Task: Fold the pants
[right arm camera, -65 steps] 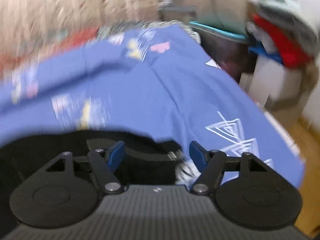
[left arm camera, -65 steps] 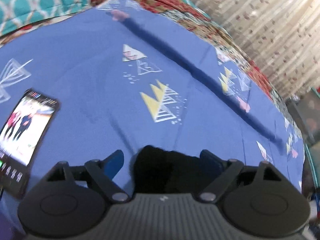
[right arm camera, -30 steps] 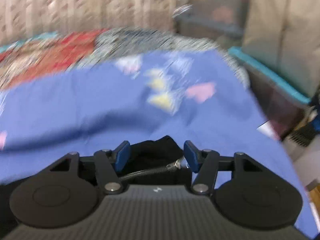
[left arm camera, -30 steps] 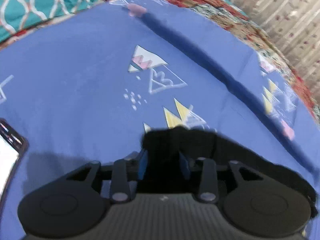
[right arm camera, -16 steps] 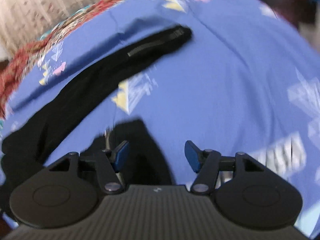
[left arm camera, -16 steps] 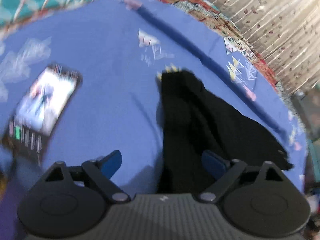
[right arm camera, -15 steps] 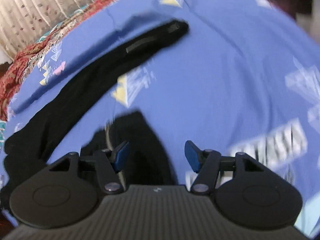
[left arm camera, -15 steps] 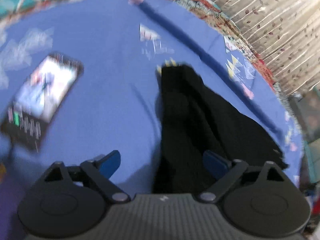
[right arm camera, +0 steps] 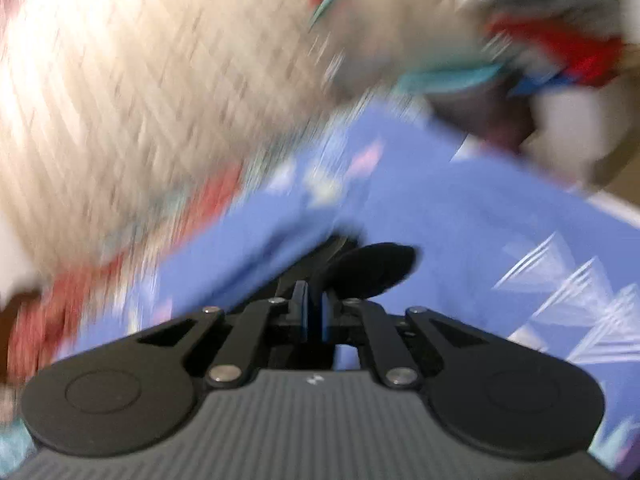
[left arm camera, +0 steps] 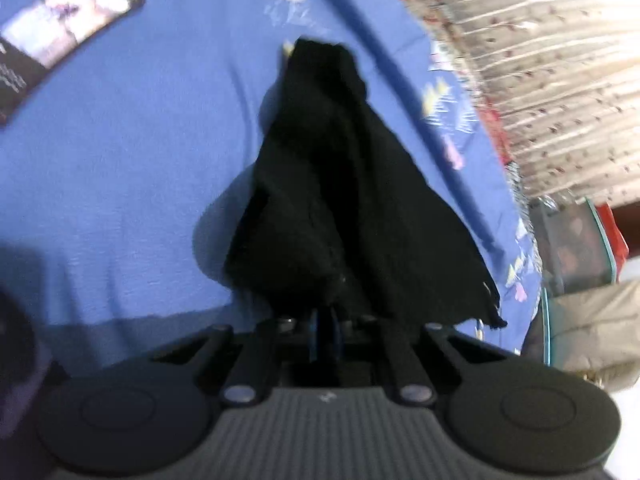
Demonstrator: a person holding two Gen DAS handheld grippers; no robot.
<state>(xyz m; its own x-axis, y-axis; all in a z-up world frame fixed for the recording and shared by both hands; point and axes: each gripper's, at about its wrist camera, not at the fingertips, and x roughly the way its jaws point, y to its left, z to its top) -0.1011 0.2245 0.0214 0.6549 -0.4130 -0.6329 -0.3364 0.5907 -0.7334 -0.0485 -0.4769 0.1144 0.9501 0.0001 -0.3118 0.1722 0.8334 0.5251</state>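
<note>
The left tongs [left arm camera: 325, 330] have just snapped closed, pinching the black pants [left arm camera: 340, 184] at centre frame on the blue bedsheet [left arm camera: 120, 160]. The right tongs [right arm camera: 314, 316] have likewise just closed, gripping black fabric at lower centre.

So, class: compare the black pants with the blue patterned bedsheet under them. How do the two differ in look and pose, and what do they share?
1. The black pants are plain and dark; the blue patterned bedsheet carries pale triangle prints.
2. The pants rise bunched toward the left gripper, which is shut on them; the bedsheet lies spread flat.
3. The pants cover a narrow strip; the bedsheet fills most of the left wrist view.

Both are soft cloth.
</note>
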